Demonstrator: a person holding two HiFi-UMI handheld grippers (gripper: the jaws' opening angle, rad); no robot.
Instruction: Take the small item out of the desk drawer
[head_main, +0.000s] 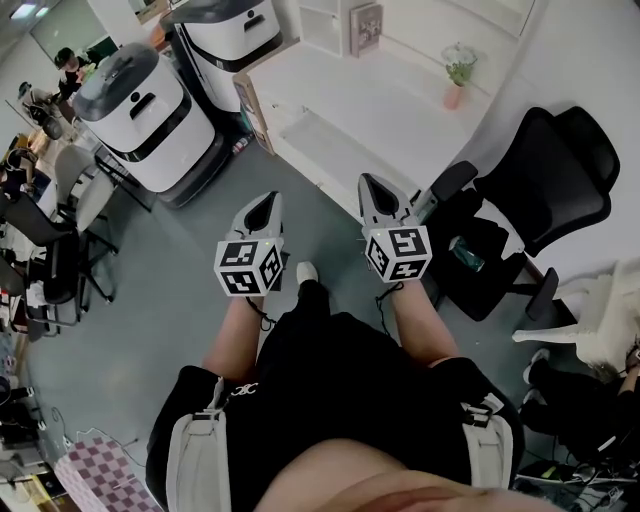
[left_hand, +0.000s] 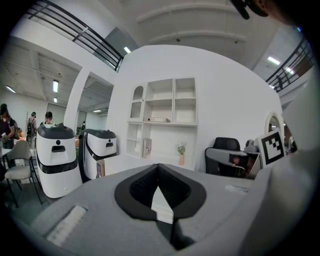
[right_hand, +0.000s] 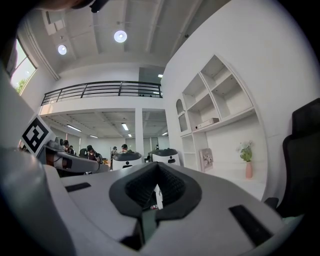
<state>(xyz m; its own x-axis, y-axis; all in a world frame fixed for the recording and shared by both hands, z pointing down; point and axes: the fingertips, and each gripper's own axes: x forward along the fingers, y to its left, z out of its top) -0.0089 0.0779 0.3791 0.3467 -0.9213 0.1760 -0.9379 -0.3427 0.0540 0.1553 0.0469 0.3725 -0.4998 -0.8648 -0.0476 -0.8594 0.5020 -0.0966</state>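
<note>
I stand on a grey floor facing a white desk. I cannot make out a drawer or a small item in any view. My left gripper hangs above the floor in front of the desk, jaws together and empty, its marker cube near my knee. My right gripper is level with it, close to the desk's near edge, also shut on nothing. In the left gripper view the left gripper points at the desk and wall shelves. In the right gripper view the right gripper shows closed dark pads.
A black office chair stands right of the desk with a teal can on its seat. Two white machines stand to the left. A pink vase with a plant and a picture frame sit on the desk.
</note>
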